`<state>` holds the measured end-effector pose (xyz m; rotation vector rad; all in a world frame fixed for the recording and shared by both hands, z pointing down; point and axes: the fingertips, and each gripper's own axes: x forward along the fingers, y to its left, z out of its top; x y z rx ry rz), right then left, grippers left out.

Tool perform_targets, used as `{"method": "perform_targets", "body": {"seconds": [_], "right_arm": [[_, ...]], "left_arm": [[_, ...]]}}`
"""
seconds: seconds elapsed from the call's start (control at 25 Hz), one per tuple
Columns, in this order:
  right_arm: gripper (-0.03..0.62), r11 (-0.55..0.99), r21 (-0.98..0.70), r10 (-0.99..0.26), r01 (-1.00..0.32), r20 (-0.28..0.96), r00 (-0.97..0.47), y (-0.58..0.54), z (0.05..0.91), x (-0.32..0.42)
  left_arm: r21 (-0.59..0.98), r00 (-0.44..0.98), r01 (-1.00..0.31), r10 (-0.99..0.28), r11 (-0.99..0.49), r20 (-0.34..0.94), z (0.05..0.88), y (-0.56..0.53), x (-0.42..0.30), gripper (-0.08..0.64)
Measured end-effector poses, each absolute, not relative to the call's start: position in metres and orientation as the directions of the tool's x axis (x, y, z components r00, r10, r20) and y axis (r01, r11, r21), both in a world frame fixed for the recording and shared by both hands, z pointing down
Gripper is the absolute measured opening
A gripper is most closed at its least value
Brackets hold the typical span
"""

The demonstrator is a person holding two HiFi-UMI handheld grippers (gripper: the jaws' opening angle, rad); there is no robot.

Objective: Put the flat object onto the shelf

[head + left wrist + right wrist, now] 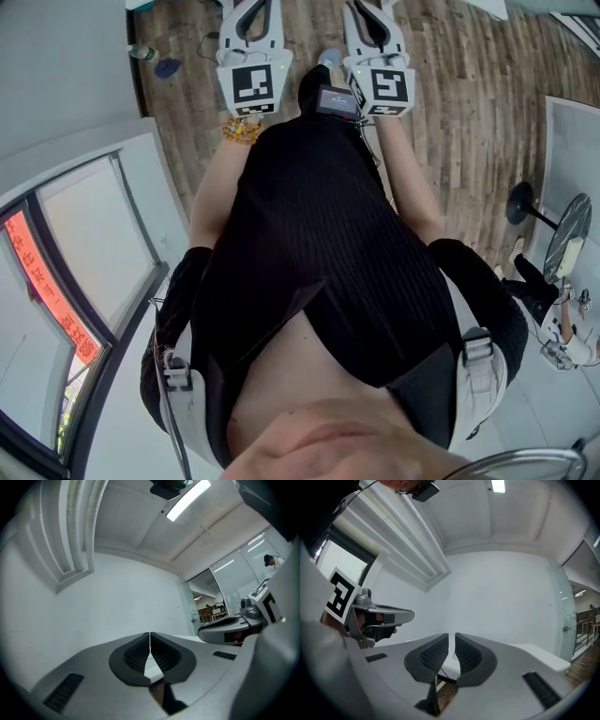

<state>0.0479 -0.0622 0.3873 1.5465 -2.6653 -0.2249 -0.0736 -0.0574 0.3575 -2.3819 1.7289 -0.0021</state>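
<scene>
While a person in a black ribbed top (319,244) stands over a wood-plank floor (450,94), the left gripper (251,14) and right gripper (375,19) are held side by side, pointing away from the body. In the left gripper view, the left gripper (150,651) has its ridged pads pressed together with nothing between them. In the right gripper view, the right gripper (451,653) is closed to a thin slit, also empty. Both look toward a plain white wall (501,597) and a lit ceiling strip (187,498).

No view shows the flat object, so its place, heading and long axis cannot be told.

Each gripper's cube (253,86) carries a black-and-white square marker. A red banner (47,281) behind the window bears pale characters too blurred to read. A beaded bracelet (242,129) circles the left wrist.
</scene>
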Motion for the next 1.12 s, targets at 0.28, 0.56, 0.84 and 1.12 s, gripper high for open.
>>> {"method": "perform_targets", "body": {"seconds": [0.28, 0.56, 0.84, 1.12], "right_arm": [[0.055, 0.487, 0.155, -0.868, -0.859, -0.017, -0.495, -0.063, 0.39, 0.05], [0.054, 0.487, 0.158, -0.869, -0.859, -0.01, -0.495, -0.062, 0.394, 0.047], [0.052, 0.491, 0.156, -0.867, -0.857, -0.001, -0.498, -0.064, 0.395, 0.045], [0.052, 0.499, 0.16, -0.864, -0.852, 0.012, -0.504, -0.067, 0.397, 0.041]], "left_arm": [[-0.165, 0.317, -0.94, -0.943, -0.298, -0.105, 0.36, -0.059, -0.071, 0.018], [-0.16, 0.316, -0.941, -0.944, -0.299, -0.097, 0.364, -0.06, -0.075, 0.017], [-0.153, 0.311, -0.943, -0.946, -0.296, -0.087, 0.367, -0.061, -0.078, 0.017], [-0.145, 0.305, -0.945, -0.949, -0.292, -0.078, 0.37, -0.065, -0.081, 0.017]]}}
